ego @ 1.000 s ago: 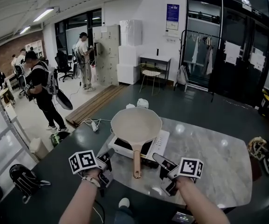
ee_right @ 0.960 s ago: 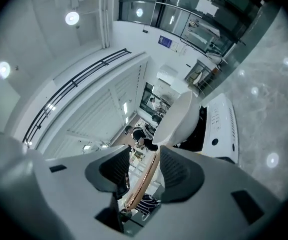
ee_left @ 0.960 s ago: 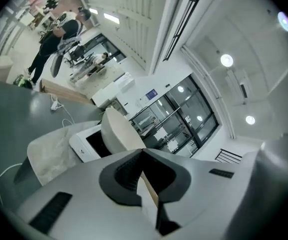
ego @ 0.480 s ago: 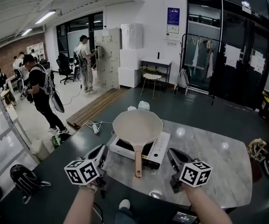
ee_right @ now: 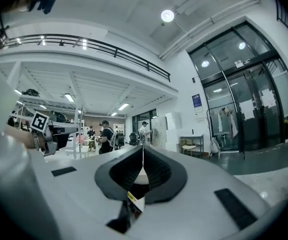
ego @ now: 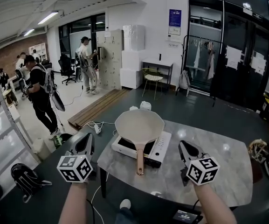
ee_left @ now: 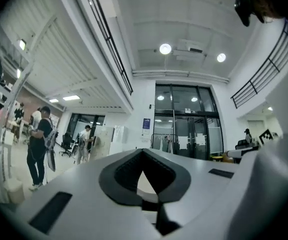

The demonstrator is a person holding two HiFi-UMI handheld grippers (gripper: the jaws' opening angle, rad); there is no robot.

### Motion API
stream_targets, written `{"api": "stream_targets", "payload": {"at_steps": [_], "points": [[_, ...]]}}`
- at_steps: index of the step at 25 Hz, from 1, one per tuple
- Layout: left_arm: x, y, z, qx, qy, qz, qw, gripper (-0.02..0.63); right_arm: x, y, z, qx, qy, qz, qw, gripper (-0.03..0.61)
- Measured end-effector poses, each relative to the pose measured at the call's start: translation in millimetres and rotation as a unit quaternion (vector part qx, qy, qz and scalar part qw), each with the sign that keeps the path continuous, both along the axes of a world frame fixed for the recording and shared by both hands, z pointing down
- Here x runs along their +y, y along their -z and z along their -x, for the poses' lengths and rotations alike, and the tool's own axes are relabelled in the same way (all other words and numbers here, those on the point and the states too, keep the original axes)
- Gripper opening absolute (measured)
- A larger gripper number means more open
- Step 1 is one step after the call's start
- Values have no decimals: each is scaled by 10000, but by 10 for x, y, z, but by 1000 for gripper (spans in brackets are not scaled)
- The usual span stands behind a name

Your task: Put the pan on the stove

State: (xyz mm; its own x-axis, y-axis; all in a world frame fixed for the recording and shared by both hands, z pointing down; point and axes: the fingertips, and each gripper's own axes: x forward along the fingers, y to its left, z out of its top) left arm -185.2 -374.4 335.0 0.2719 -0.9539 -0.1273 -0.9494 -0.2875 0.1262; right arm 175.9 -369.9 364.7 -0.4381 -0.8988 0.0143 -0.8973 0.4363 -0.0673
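Both grippers have lifted away from the pan handle and spread apart since a second ago, and the right one, which stood open then, has closed. The left gripper [ego: 86, 139] now hangs off the tabletop's left edge, over the dark floor. The right gripper [ego: 182, 146] is above the marble tabletop [ego: 223, 164], to the right of the stove. Each is well apart from the pan.

The left gripper view shows its jaws pressed together at the tips with nothing between them, pointing out across the room. The right gripper view shows the same: jaws clenched and empty, aimed at the far hall, with the left gripper [ee_right: 48, 130] and its marker cube visible at the left edge.

The beige frying pan [ego: 139, 124] sits on the white portable stove [ego: 158, 146], near the tabletop's back left corner. Its wooden handle [ego: 139, 160] juts out past the stove's front towards the person, and neither gripper touches it.

Beyond the tabletop, a person in black with a backpack [ego: 40, 93] stands on the pale floor at left. Another person [ego: 85, 59] stands at grey lockers [ego: 107, 55]. A wire chair [ego: 152, 77] and a clothes rack [ego: 197, 55] stand along the back wall. A dark bag [ego: 24, 178] lies on the floor at lower left.
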Motion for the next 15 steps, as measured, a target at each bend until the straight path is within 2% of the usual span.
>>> {"api": "stream_targets", "payload": {"at_steps": [6, 10, 15], "points": [[133, 314, -3, -688, 551, -685, 9938, 11, 134, 306, 32, 153, -1, -611, 9980, 28], [107, 291, -50, -842, 544, -733, 9923, 11, 178, 362, 118, 386, 65, -831, 9958, 28], [90, 273, -121, -961, 448, -715, 9918, 11, 184, 318, 134, 488, 38, -768, 9958, 28]]}}
